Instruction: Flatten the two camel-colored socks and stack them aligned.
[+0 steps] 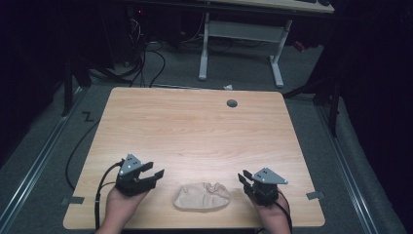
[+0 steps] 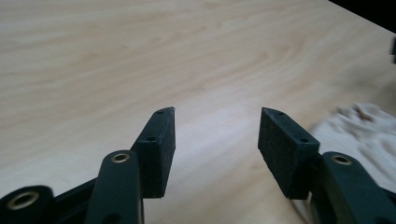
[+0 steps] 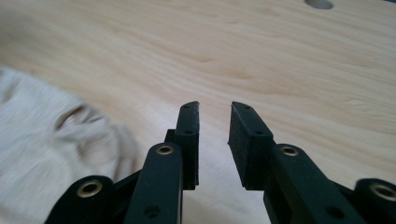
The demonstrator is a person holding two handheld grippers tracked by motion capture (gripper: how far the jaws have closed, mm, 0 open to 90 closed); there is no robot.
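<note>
A crumpled beige cloth [image 1: 202, 196] lies near the front edge of the wooden table [image 1: 195, 126], between my two grippers. My left gripper [image 1: 155, 169] rests just left of the cloth, its jaws wide open with nothing between them. In the left gripper view [image 2: 217, 112] the cloth [image 2: 364, 126] shows past the right jaw. My right gripper [image 1: 243, 175] sits just right of the cloth with a narrower gap between its jaws, holding nothing. The right gripper view [image 3: 215, 105] has the cloth [image 3: 42, 140] at its left.
A round grey grommet hole [image 1: 232, 103] sits near the table's far edge, also in the right gripper view [image 3: 319, 3]. Beyond the table stands a white-legged desk [image 1: 241, 34], with cables [image 1: 146, 63] on the dark floor. Bare wood stretches ahead of both grippers.
</note>
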